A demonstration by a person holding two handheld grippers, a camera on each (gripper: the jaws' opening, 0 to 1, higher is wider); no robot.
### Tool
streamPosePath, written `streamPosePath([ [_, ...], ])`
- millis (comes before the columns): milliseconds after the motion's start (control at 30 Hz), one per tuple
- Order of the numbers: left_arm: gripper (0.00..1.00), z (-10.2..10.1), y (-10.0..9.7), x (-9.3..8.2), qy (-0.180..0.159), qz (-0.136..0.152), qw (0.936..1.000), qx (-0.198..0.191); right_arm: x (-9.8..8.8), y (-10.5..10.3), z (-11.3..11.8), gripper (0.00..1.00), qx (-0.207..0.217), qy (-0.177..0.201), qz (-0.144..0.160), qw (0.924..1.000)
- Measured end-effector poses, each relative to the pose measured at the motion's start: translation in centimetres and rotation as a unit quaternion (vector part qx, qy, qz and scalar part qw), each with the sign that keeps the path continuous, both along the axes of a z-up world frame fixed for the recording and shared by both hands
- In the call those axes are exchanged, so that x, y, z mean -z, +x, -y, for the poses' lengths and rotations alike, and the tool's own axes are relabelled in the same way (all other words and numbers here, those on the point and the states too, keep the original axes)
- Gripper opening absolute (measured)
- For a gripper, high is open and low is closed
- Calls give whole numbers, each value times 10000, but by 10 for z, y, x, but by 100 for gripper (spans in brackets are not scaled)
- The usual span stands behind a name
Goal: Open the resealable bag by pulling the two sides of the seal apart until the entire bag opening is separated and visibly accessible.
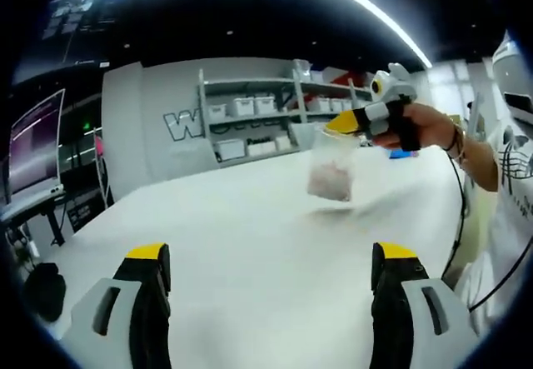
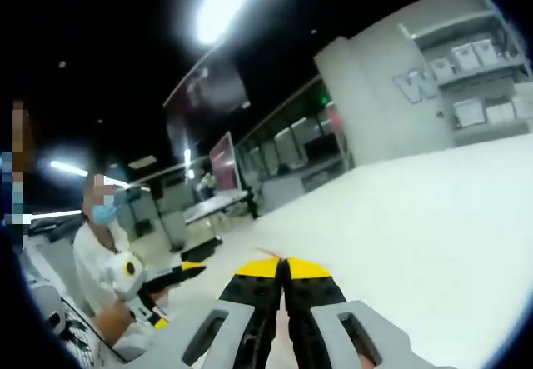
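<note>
In the left gripper view we held the left gripper (image 1: 271,273) low over the white desk (image 1: 250,227), and its two yellow-tipped jaws stood wide apart with nothing between them. Further out, the right gripper (image 1: 348,122) came in from the right, carried by a hand (image 1: 416,127) with a bracelet at the wrist. Its yellow jaws were clamped on the top edge of the clear bag (image 1: 331,165). The bag hung upright under the jaws, lifted above the desk, with its shadow lying on the surface below. Some pale pinkish material sat in the lower part of the bag. Behind it stood grey shelves (image 1: 258,115) with white boxes against the wall.

In the right gripper view the right gripper (image 2: 283,267) had its jaws pressed together, and a thin edge of the bag showed between the tips.
</note>
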State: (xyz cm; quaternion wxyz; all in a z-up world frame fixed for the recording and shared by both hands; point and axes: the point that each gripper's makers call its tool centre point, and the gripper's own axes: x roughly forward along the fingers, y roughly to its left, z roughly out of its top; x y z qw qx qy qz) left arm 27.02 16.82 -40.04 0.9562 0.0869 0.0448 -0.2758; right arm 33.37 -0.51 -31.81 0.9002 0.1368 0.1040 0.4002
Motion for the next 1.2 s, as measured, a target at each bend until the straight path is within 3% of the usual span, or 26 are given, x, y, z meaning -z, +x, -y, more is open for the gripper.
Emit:
streamPosePath([
  [700,100,-5,-6,-8,-85,143,9999,-19,-2,62,2,0,337,-293,-126,9989],
  [1200,100,-4,-9,-9,-107,158,9998,26,-3,106,11,0,674,-236,-260,9971],
])
